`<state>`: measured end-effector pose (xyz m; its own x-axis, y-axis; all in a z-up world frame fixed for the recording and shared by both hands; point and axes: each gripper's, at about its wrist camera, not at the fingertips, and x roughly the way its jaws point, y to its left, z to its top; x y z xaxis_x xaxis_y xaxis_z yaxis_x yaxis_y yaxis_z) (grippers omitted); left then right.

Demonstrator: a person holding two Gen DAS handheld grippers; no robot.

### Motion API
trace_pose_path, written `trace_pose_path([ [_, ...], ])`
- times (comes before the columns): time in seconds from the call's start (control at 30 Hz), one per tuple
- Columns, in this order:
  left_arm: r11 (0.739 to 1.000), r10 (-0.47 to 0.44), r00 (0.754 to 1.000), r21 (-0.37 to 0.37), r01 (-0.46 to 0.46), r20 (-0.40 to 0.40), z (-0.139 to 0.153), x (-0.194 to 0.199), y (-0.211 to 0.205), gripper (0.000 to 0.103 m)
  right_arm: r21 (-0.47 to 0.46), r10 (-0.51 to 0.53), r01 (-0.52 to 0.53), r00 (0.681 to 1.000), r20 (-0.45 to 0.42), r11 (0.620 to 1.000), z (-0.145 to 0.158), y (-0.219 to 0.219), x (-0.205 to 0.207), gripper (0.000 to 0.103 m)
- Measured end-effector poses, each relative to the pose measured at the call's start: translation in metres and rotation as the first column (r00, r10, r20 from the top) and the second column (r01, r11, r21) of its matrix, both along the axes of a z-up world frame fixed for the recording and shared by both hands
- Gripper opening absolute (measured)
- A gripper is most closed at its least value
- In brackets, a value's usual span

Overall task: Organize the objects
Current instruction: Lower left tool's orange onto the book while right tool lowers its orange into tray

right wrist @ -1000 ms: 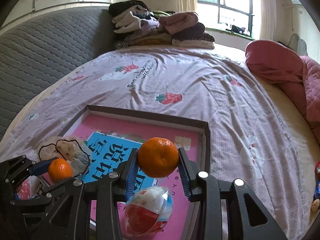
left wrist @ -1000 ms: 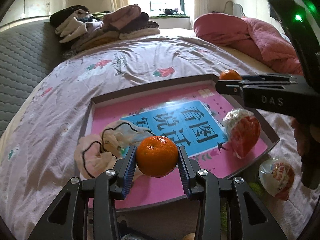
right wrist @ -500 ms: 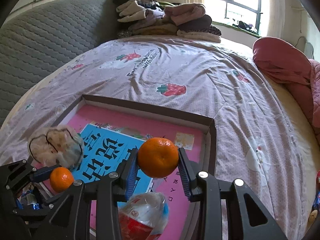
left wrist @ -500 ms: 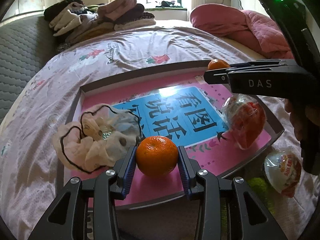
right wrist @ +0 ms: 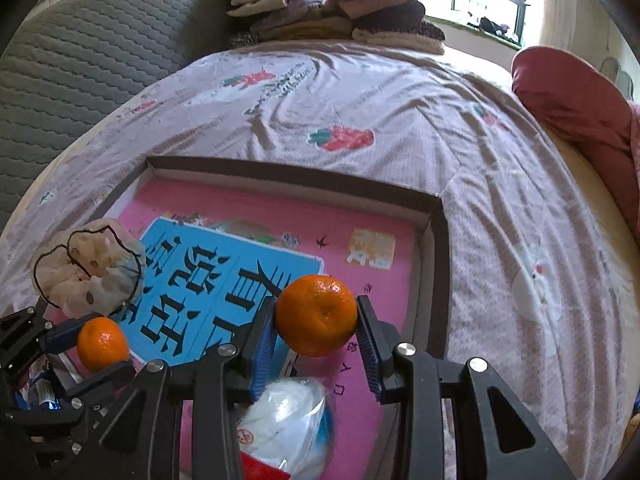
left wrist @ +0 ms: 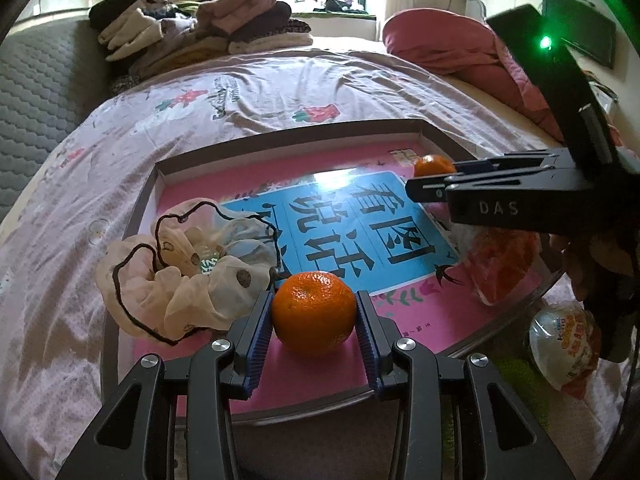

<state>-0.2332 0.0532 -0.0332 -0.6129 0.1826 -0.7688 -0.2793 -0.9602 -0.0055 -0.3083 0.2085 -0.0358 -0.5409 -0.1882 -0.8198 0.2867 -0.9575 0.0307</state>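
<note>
A shallow brown box (left wrist: 280, 136) with a pink and blue printed floor lies on the bed. My left gripper (left wrist: 315, 322) is shut on a mandarin (left wrist: 314, 312) low over the box's near edge; it also shows in the right wrist view (right wrist: 103, 344). My right gripper (right wrist: 316, 324) is shut on a second mandarin (right wrist: 316, 314) above the box's right side; this mandarin shows in the left wrist view (left wrist: 434, 165). A beige scrunchie (left wrist: 180, 276) lies at the box's left. A wrapped red-and-white egg (right wrist: 288, 424) lies in the box under my right gripper.
Another wrapped egg (left wrist: 564, 344) lies on the bedsheet outside the box's right corner. Folded clothes (left wrist: 200, 36) are stacked at the head of the bed, and a red quilt (left wrist: 460, 48) lies at the right. A grey padded headboard (right wrist: 80, 60) stands at left.
Both grippers have sunk lower toward the box with their mandarins still held. The left mandarin now sits close to the box floor beside the scrunchie.
</note>
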Motion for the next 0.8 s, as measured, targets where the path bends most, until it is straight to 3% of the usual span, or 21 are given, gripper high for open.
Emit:
trace_pose_path([
  [0.8,0.999,0.008,1.0,0.041,-0.009,0.025,-0.003,-0.0023,-0.0036,0.042,0.022,-0.007,0.007,1.0,0.025,1.0,-0.0058,-0.0032,0.0006,0.039],
])
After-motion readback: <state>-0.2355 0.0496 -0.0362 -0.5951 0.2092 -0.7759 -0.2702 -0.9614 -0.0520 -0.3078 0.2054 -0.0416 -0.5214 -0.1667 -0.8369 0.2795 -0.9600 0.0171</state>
